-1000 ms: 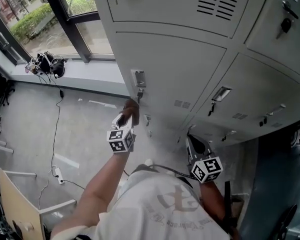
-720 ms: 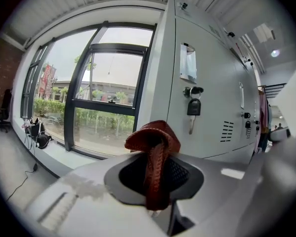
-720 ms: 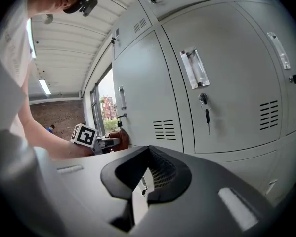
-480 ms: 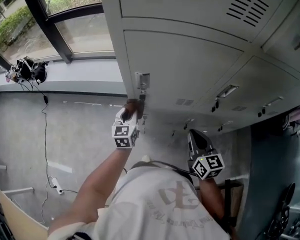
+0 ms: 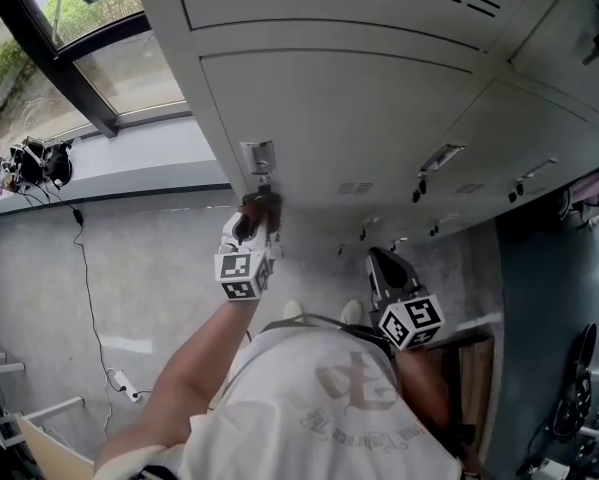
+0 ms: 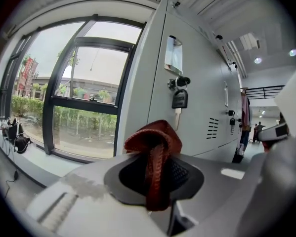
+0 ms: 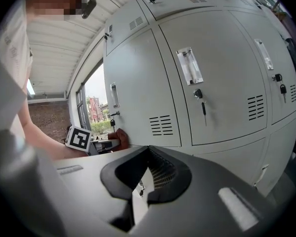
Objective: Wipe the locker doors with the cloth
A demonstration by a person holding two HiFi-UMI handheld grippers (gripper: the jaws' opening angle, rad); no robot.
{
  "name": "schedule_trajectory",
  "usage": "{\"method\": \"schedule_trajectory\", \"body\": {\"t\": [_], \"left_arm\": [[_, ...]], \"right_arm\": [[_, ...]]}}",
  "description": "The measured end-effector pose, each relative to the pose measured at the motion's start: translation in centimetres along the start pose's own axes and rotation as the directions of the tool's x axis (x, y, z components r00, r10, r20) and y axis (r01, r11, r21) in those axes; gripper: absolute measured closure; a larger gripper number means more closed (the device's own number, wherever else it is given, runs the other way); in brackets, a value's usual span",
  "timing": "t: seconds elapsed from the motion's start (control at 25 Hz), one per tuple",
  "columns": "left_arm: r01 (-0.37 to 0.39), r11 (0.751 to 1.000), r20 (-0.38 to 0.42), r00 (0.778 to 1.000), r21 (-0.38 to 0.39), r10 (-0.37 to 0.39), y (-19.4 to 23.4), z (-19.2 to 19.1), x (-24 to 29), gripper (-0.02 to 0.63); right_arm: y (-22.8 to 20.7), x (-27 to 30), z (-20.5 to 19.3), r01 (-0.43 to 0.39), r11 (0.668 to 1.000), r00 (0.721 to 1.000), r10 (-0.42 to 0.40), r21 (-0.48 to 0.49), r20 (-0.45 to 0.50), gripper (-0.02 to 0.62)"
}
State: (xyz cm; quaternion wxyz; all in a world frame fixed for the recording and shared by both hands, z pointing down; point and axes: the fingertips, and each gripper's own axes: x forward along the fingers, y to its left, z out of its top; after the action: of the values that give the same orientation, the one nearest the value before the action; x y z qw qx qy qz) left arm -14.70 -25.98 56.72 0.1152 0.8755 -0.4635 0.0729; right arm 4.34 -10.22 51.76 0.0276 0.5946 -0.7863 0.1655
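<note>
Left tool (image 5: 256, 214) clamped on red-brown cloth (image 6: 154, 141). Cloth bunched at its tips, close against locker door (image 5: 359, 108), just under padlock (image 6: 179, 98). Right tool (image 7: 144, 174): jaws together, nothing between, clear of lockers.

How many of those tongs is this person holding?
2. The left tongs, raised near a locker door, grip a red cloth; the right tongs sit lower, shut, holding nothing.

The padlock (image 6: 180, 98) and handle plate (image 6: 173, 56) jut from the locker door (image 5: 359, 118) just ahead of the left hand-held gripper (image 5: 261, 213). Rightward the door face runs flat. Leftward, the floor (image 5: 129, 268) lies open.
</note>
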Motion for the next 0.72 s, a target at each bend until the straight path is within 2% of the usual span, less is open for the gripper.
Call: {"method": "schedule_trajectory", "body": {"t": [0.12, 0.52, 0.72], "left_arm": [[0.008, 1.000, -0.034, 0.999, 0.003, -0.008, -1.2, -0.4, 0.8, 0.534], [0.068, 0.997, -0.050, 0.996, -0.022, -0.070, -7.9, -0.9, 3.7, 0.534], [0.109, 0.994, -0.070, 0.992, 0.012, -0.108, -11.1, -1.1, 5.1, 0.534]], "right_arm": [[-0.5, 0.0, 0.4, -0.011, 1.000, 1.000, 0.011, -0.002, 0.003, 0.588], [-4.7, -0.3, 1.9, -0.025, 1.000, 1.000, 0.025, -0.005, 0.004, 0.588], [-6.4, -0.4, 2.4, -0.047, 0.999, 0.999, 0.047, -0.009, 0.000, 0.588]]}}
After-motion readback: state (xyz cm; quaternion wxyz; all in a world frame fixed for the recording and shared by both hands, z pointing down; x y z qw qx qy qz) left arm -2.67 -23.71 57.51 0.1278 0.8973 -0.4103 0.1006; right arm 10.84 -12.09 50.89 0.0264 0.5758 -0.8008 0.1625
